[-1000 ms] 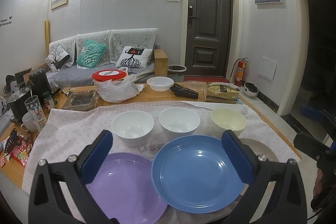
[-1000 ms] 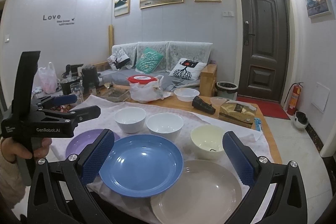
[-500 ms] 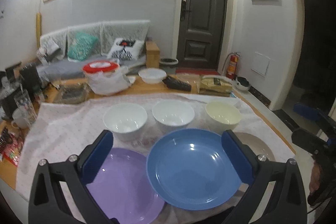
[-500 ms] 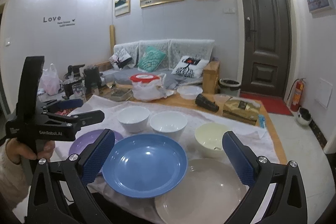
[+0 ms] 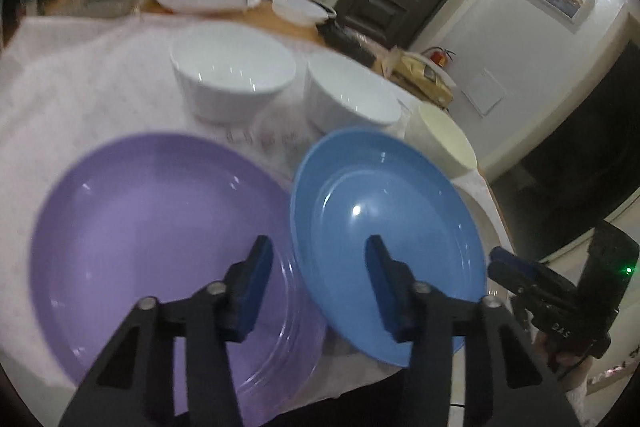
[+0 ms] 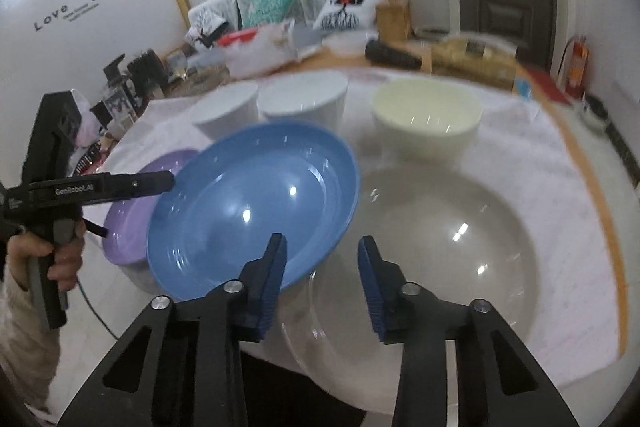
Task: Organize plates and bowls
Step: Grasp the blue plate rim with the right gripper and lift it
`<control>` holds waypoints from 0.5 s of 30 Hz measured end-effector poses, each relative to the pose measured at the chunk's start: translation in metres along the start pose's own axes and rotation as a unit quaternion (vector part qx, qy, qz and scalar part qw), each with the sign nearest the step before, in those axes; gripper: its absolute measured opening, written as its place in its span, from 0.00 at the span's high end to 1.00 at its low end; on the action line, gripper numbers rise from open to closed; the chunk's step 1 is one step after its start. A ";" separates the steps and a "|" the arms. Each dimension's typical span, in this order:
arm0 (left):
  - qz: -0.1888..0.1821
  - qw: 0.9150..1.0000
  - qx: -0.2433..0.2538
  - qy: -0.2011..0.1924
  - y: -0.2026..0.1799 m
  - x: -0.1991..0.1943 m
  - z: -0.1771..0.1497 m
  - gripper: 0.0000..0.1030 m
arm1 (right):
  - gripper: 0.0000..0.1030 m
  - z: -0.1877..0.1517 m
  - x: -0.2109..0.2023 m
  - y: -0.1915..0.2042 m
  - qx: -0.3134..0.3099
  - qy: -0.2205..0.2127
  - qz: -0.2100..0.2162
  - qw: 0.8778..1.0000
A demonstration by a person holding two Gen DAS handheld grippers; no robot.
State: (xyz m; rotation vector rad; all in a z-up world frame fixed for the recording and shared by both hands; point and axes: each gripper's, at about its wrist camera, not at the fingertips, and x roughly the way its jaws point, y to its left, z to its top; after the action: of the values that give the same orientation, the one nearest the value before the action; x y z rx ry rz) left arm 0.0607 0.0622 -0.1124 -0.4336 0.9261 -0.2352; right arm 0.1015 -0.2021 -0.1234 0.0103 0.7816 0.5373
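Closing over the near edge of the table, both tools have narrowed, and nothing is pinched between the pads of either one. From the left: the purple plate lies flat on the pale cloth. The left tool hovers above the spot where that plate's right rim meets the blue plate, its jaws narrowing. The blue plate sits tilted, its left edge over the purple rim. Next, the right tool hangs with jaws closing where the blue plate overlaps the grey plate. Behind the plates, in a row, stand two white bowls and a cream bowl. A person's hand grips the left tool's handle.
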 end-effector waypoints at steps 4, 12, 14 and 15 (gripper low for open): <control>0.001 1.000 -0.005 0.010 0.003 0.013 -0.004 0.73 | 0.79 0.000 0.014 -0.002 0.019 0.018 0.005 1.000; 0.013 1.000 0.000 0.009 0.007 0.021 -0.005 0.89 | 0.85 0.004 0.021 -0.001 0.029 0.022 -0.005 0.999; 0.021 1.000 0.005 0.007 0.005 0.021 -0.004 0.89 | 0.85 0.005 0.022 0.000 0.030 0.024 -0.005 0.999; 0.022 1.000 0.007 0.007 0.005 0.021 -0.004 0.89 | 0.85 0.005 0.022 0.001 0.028 0.024 -0.007 0.999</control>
State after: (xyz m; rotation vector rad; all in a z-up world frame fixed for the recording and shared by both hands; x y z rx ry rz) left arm 0.0692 0.0575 -0.1317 -0.3988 0.9467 -0.2045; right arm 0.1177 -0.1904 -0.1340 0.0445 0.8438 0.5033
